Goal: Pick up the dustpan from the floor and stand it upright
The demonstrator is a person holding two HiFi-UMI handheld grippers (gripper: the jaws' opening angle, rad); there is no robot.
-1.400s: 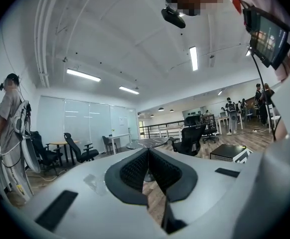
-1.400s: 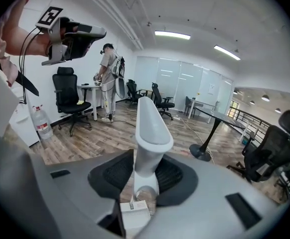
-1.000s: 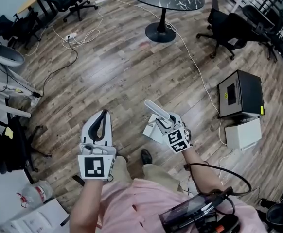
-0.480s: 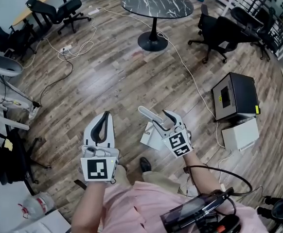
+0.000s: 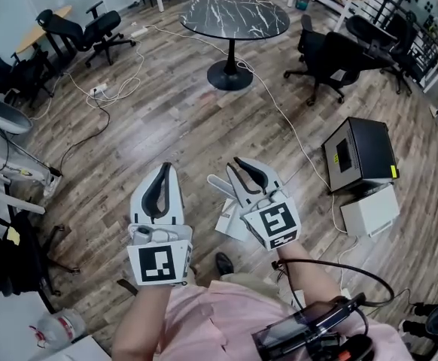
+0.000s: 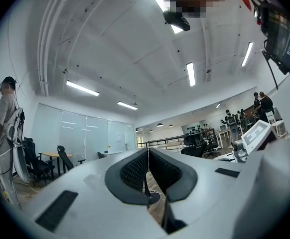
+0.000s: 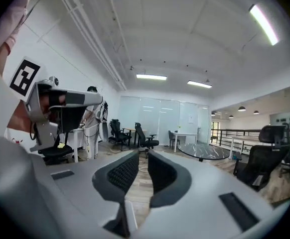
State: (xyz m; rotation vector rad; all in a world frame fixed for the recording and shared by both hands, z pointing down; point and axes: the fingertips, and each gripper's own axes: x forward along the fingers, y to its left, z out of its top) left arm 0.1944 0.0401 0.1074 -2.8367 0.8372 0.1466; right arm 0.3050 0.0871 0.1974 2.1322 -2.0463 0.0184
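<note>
The left gripper (image 5: 162,173) has its fingers (image 6: 134,171) closed: in the left gripper view the two dark ribbed pads meet in a thin seam at the tips, and nothing is held between them. It is raised in front of the person, and its camera looks up at the ceiling lights. The right gripper (image 5: 241,168) has its fingers (image 7: 119,176) only slightly apart. In the right gripper view a narrow slit runs their whole length with bare wooden floor (image 5: 166,119) showing through it, and they hold nothing. The dustpan (image 5: 229,222) is pale grey-white and sits on the floor just under and to the left of the right gripper, a little ahead of the person's dark shoe (image 5: 224,262). The gripper body covers much of its pan. Its long, flat, round-ended handle (image 5: 219,186) juts out at the gripper's left side, rising toward the camera. From the head view I cannot tell whether the handle touches the gripper, or whether the dustpan stands fully upright. Farther off are a round marble-topped table (image 5: 234,15), a black box (image 5: 358,153) and loose cables (image 5: 279,111) across the floor.
</note>
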